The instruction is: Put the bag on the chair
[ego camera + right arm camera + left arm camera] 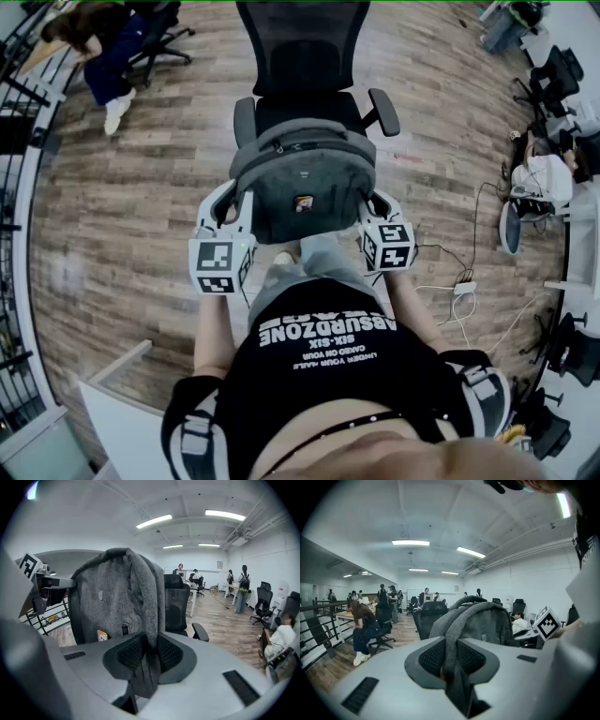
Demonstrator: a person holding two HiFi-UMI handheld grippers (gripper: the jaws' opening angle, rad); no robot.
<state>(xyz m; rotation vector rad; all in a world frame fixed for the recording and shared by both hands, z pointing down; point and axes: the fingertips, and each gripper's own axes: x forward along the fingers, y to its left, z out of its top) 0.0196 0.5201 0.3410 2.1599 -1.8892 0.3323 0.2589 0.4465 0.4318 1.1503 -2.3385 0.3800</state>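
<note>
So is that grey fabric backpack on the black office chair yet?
Cannot tell: the grey backpack hides the chair seat, with left gripper and right gripper shut on its straps.

The bag (305,187) is mottled grey; the chair (298,56) is black. The left gripper (234,202) and right gripper (375,204) are pale grey, with black-and-white square markers. The floor (141,187) is brown wood-plank.
</note>
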